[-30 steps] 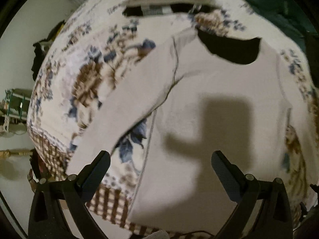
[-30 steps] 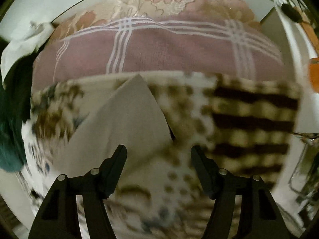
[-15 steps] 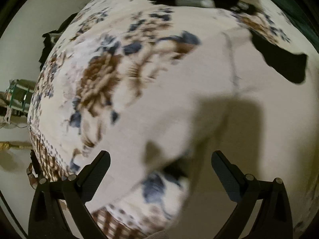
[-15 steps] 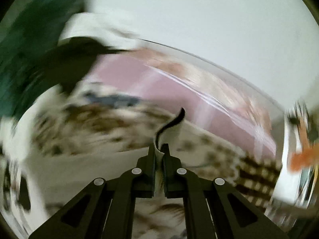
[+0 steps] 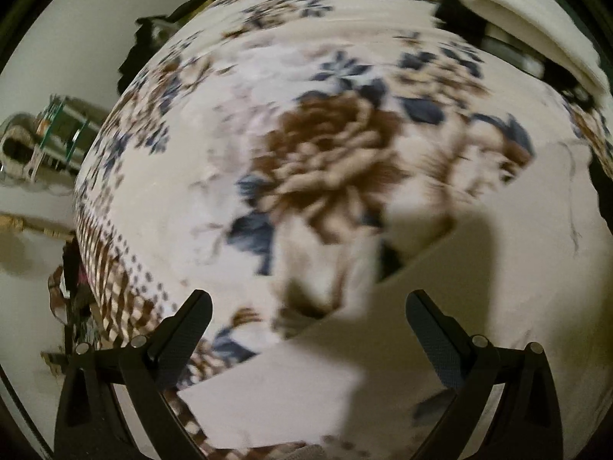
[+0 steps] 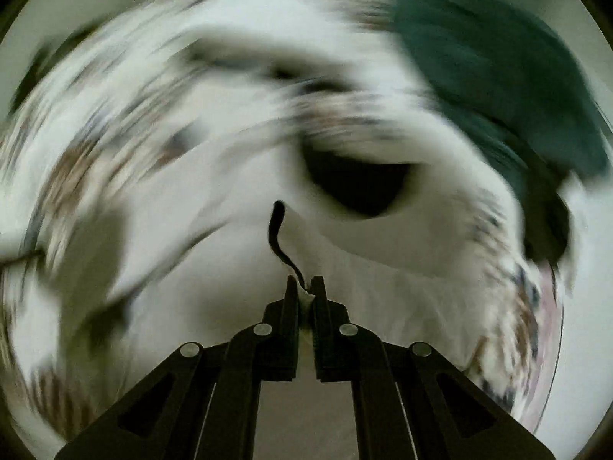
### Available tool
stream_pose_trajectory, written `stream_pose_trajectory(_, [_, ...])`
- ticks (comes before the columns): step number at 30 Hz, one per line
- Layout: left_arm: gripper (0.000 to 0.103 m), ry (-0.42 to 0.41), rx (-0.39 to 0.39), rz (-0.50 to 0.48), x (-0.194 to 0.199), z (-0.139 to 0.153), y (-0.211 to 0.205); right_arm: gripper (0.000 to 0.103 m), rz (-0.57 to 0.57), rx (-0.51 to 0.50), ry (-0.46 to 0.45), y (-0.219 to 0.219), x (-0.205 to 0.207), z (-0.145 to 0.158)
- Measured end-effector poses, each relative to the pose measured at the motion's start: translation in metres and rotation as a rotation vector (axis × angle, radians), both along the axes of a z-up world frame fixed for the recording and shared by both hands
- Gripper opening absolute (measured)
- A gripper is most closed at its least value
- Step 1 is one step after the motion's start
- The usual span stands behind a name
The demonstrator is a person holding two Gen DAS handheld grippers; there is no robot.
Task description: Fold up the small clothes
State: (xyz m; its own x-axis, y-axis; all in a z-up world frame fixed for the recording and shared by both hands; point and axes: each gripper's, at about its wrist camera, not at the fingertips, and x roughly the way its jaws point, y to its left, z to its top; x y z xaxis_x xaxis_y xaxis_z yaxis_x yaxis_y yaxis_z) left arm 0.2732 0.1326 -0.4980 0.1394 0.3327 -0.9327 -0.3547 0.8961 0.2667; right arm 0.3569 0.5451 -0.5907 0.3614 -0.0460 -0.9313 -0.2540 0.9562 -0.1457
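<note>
Shirt (image 5: 440, 306) lies pale on the floral blanket (image 5: 306, 122). Right gripper (image 6: 305, 287) pinches its dark-trimmed edge; left gripper (image 5: 306, 326) gapes wide above the cloth, empty. Carry the pinched edge flat across, keeping tension low. Right view badly smeared; shirt outline mostly cut off.

My left claw (image 5: 308, 326) hangs spread over the blanket (image 5: 237, 176) on the bed, the shirt (image 5: 479, 306) lying on that blanket below and to its right, folded cloth (image 5: 528, 19) beyond at the far edge, while my right claw (image 6: 305, 287) pinches the shirt's edge above its neck opening (image 6: 356, 184).
</note>
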Motion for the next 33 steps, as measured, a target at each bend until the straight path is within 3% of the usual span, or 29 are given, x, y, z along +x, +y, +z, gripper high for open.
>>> stream_pose_trajectory(3, [0.103,0.004,-0.004,0.034,-0.012,-0.001,0.022,0.005,0.254,-0.048,0.091,0.07,-0.059,-0.029])
stream_pose_trajectory(6, [0.103,0.012,0.003,0.048,-0.025,-0.002,0.037,0.005,0.379,-0.075,0.166,0.104,-0.108,-0.051])
stream_pose_trajectory(10, [0.103,0.034,0.013,0.07,-0.046,-0.005,0.052,0.005,0.475,-0.118,0.228,0.127,-0.153,-0.074])
stream_pose_trajectory(15, [0.103,0.067,-0.01,0.146,-0.079,-0.006,0.07,0.005,0.502,-0.168,0.274,0.127,-0.18,-0.087])
stream_pose_trajectory(16, [0.103,0.071,-0.015,0.164,-0.086,-0.005,0.074,0.006,0.49,-0.173,0.295,0.125,-0.18,-0.093])
stream_pose_trajectory(18, [0.103,0.071,-0.049,0.208,-0.102,-0.003,0.084,0.012,0.407,-0.092,0.355,0.109,-0.169,-0.095])
stream_pose_trajectory(19, [0.103,0.061,-0.099,0.247,-0.114,-0.003,0.092,0.024,0.369,-0.04,0.392,0.101,-0.165,-0.095])
stream_pose_trajectory(20, [0.103,0.052,-0.155,0.284,-0.124,-0.004,0.098,0.043,0.309,0.052,0.45,0.088,-0.158,-0.094])
stream_pose_trajectory(22, [0.103,0.035,-0.31,0.399,-0.148,-0.014,0.116,0.06,0.155,0.237,0.521,0.055,-0.146,-0.091])
stream_pose_trajectory(26, [0.103,0.007,-0.535,0.609,-0.188,-0.045,0.139,0.06,-0.042,0.32,0.532,-0.001,-0.141,-0.093])
stream_pose_trajectory(30, [0.101,-0.008,-0.607,0.713,-0.205,-0.069,0.14,0.06,-0.166,0.309,0.533,-0.053,-0.136,-0.101])
stream_pose_trajectory(32, [0.091,-0.015,-0.623,0.732,-0.203,-0.08,0.137,0.06,-0.212,0.302,0.541,-0.075,-0.14,-0.103])
stream_pose_trajectory(33, [0.073,-0.014,-0.62,0.733,-0.201,-0.085,0.136,0.06,-0.22,0.302,0.543,-0.082,-0.141,-0.104])
